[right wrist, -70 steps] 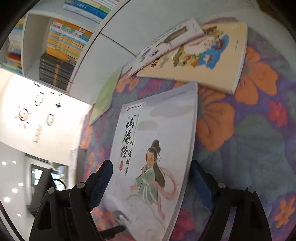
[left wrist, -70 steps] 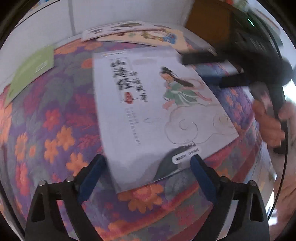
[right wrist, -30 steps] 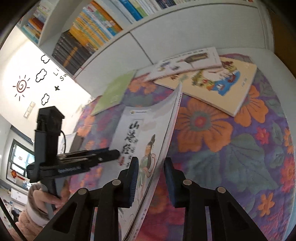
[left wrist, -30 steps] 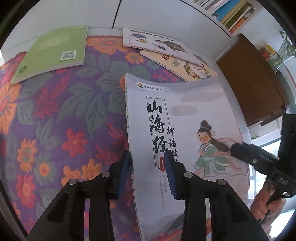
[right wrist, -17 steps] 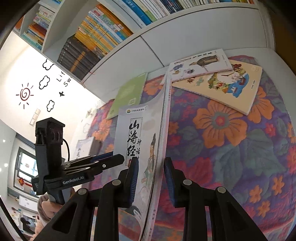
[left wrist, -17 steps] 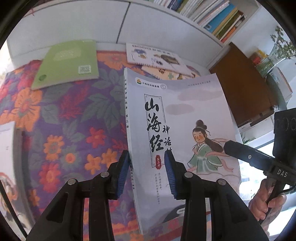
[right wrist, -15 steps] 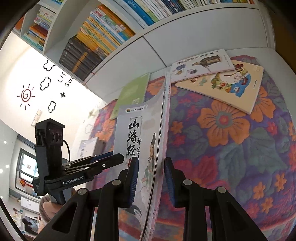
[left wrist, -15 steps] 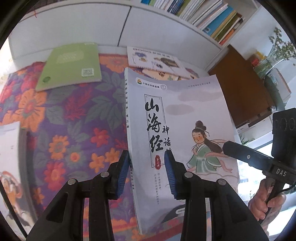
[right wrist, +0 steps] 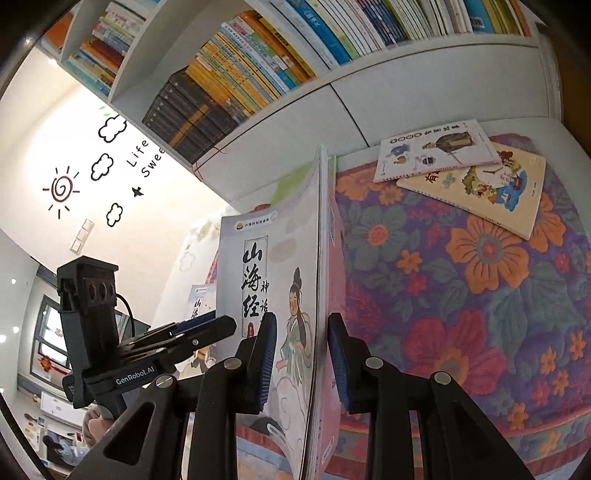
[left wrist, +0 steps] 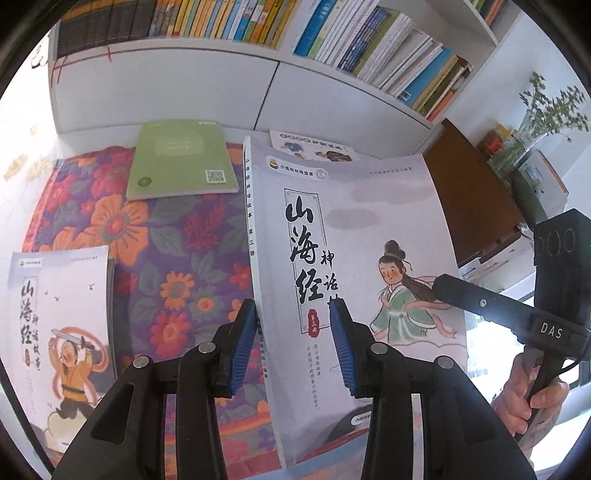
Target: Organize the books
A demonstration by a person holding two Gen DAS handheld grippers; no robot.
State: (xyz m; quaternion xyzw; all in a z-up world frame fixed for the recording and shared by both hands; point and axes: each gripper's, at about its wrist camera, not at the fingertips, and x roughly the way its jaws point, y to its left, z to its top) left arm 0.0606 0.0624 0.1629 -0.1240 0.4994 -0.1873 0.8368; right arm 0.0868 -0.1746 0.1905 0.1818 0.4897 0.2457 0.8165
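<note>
A pale grey book [left wrist: 351, 240] with black Chinese title and a girl in green is held up off the floral cloth [left wrist: 166, 258], standing nearly upright. My left gripper [left wrist: 291, 347] grips its spine edge: one pad is behind the spine, the other on the cover, and the jaws are opening slightly. My right gripper [right wrist: 301, 354] is shut on the opposite edge, where the book [right wrist: 266, 266] appears edge-on between the pads. In the right wrist view, the left gripper [right wrist: 207, 328] shows at left. A hand holds the right gripper [left wrist: 443, 288] at the book's far side.
A green book [left wrist: 177, 162] lies at the cloth's back. A second grey book [left wrist: 55, 314] lies front left. Two picture books [right wrist: 436, 151] [right wrist: 491, 192] overlap at the back right. Filled bookshelves [left wrist: 258, 22] rise behind. A brown cabinet [left wrist: 469, 192] stands to the right.
The grey book lay flat on the cloth with both grippers open around it. Both closed on it and lifted it up and back. The shelves have come into view.
</note>
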